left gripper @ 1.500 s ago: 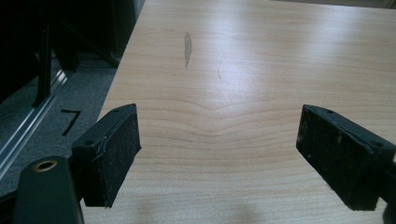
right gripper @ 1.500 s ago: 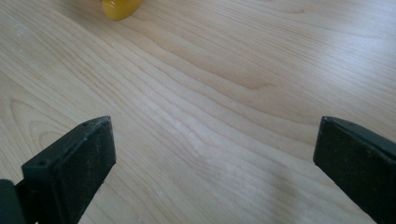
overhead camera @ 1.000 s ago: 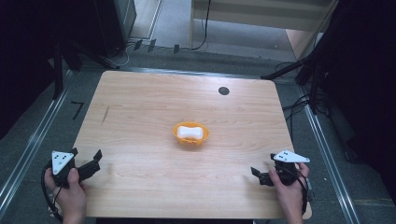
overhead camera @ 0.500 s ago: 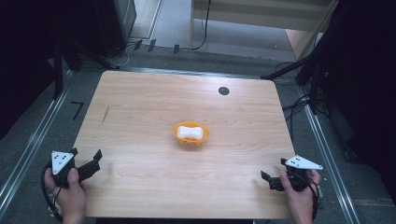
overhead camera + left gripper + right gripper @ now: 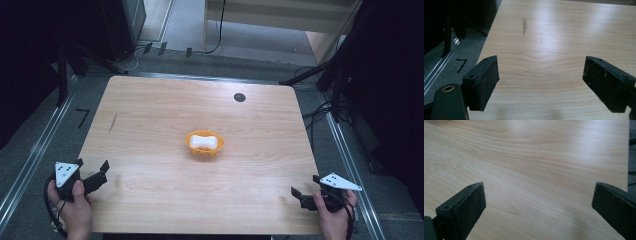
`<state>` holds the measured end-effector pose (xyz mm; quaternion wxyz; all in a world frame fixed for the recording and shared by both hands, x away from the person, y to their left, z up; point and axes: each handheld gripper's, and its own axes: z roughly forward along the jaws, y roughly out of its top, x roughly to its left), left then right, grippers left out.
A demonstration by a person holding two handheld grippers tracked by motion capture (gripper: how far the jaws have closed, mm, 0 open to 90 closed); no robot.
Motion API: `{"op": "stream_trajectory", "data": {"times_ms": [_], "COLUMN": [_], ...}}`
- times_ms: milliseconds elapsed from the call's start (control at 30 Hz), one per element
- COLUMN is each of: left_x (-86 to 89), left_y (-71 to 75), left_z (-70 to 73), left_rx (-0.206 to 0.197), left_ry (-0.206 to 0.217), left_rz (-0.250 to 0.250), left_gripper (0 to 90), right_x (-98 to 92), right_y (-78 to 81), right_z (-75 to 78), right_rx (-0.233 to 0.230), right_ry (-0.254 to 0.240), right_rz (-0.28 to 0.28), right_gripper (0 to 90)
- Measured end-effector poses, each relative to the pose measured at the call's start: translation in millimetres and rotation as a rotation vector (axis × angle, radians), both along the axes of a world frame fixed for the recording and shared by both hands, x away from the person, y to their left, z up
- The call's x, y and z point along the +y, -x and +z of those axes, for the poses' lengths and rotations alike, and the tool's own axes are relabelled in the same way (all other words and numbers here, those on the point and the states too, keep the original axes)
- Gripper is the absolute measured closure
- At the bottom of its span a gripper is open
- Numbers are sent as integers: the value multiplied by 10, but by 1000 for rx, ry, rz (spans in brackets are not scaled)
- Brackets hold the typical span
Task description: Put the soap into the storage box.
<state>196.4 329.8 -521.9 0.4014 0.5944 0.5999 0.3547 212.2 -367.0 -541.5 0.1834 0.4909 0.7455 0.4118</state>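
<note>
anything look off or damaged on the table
Only a dark smudge on the table near its far left edge, like a scuff. The orange bowl sits upright mid-table, nothing spilled.

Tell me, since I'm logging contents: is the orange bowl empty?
No. The bowl holds a white object, seen from above.

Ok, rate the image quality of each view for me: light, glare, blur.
High view: the table is evenly lit, the surroundings fall into near black, and the orange bowl looks soft and low in detail. Left gripper view: pale glare washes the far tabletop, while the open left gripper is fairly sharp. Right gripper view: the wood grain is crisp, with a mild sheen at top, and the right gripper stands open.
</note>
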Motion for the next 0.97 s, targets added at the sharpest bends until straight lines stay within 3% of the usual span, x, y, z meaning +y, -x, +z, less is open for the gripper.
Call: {"op": "stream_trajectory", "data": {"times_ms": [333, 967], "left_x": [1, -5], "left_y": [5, -2], "left_z": [0, -1], "left_rx": [0, 6], "left_ry": [3, -1], "left_rz": [-1, -1], "left_gripper": [140, 140], "right_x": [-219, -248], "right_y": [130, 177], "right_z": [-41, -109], "right_rx": [-12, -56], "right_ry": [-36, -100], "right_rz": [-39, -64], "right_gripper": [0, 0]}}
